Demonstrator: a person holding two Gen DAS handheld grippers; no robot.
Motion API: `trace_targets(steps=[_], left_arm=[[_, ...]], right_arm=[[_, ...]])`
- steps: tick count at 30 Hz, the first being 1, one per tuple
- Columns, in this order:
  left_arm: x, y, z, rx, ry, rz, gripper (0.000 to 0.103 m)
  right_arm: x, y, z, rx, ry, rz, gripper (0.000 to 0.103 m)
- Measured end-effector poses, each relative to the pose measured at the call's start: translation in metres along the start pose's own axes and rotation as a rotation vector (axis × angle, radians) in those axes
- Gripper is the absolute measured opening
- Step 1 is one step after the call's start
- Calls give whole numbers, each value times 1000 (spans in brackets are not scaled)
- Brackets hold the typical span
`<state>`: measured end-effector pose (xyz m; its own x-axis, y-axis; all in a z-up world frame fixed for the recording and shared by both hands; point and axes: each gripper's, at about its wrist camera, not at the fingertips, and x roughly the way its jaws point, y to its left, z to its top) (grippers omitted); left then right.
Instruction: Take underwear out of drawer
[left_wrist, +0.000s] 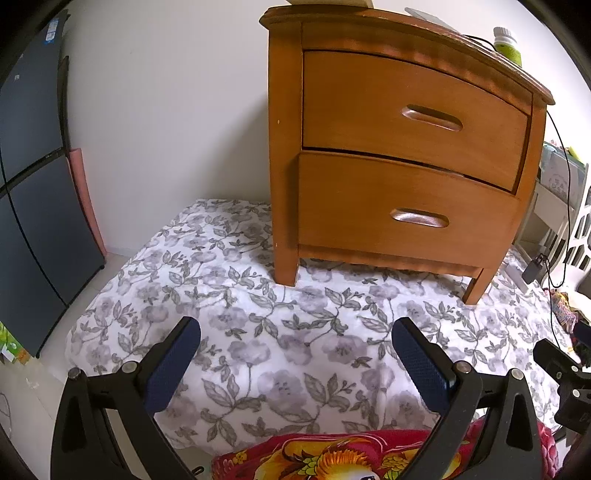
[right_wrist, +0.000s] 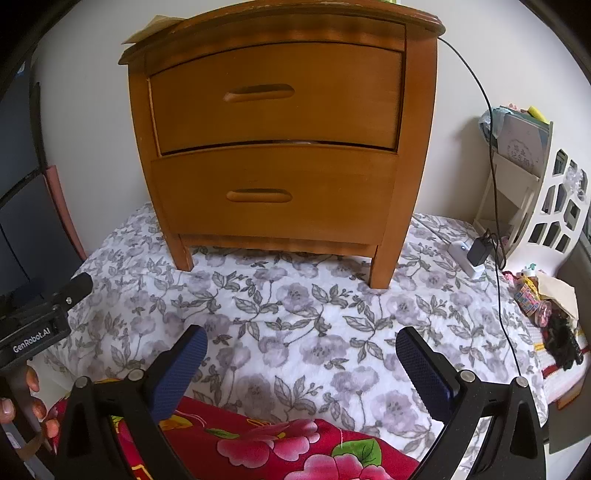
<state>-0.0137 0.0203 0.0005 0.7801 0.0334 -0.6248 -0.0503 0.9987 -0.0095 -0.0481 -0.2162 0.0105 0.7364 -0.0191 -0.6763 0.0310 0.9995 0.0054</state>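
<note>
task barely begun, nothing done as far as visible. wooden nightstand (right_wrist: 280, 140) standing on a floral quilt (right_wrist: 295, 325), at 12 o'clock in the right wrist view, toward 1 o'clock in the left wrist view. top drawer (right_wrist: 275, 94) closed or nearly so, thin dark gap under it. bottom drawer (right_wrist: 275, 192) also closed, front sitting slightly proud of the frame in the left wrist view. recessed slot handle on each (right_wrist: 258, 92) (right_wrist: 259, 196), both untouched.

underwear not visible anywhere; presumably inside one of the drawers, cannot tell which.

left gripper (left_wrist: 295, 365) hovering low over the quilt at 6 o'clock, jaws spread wide, blue pads (left_wrist: 173, 365) bare, nothing between them. right gripper (right_wrist: 301, 369) same: wide apart, empty, well short of the nightstand. left gripper's body also showing at 9 o'clock in the right wrist view, with a hand (right_wrist: 26, 402) around its grip at 8 o'clock.

red flowered blanket (right_wrist: 277, 443) at 6 o'clock under both tools. black cable (right_wrist: 491, 147) trailing off the nightstand top down to a charger (right_wrist: 478, 251) at 3 o'clock. bottle (left_wrist: 508, 46) on the nightstand top at 1 o'clock in the left wrist view.

left to do, by judgement: reach a handle, pull a drawer open, find the garment, pinch it, lift it out. basically everything.
</note>
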Motion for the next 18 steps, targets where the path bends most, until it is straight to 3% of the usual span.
trace_targets(steps=[18], left_arm=[[-1, 2, 0, 0, 11, -12, 103]], right_arm=[[2, 2, -1, -21, 15, -4, 103]])
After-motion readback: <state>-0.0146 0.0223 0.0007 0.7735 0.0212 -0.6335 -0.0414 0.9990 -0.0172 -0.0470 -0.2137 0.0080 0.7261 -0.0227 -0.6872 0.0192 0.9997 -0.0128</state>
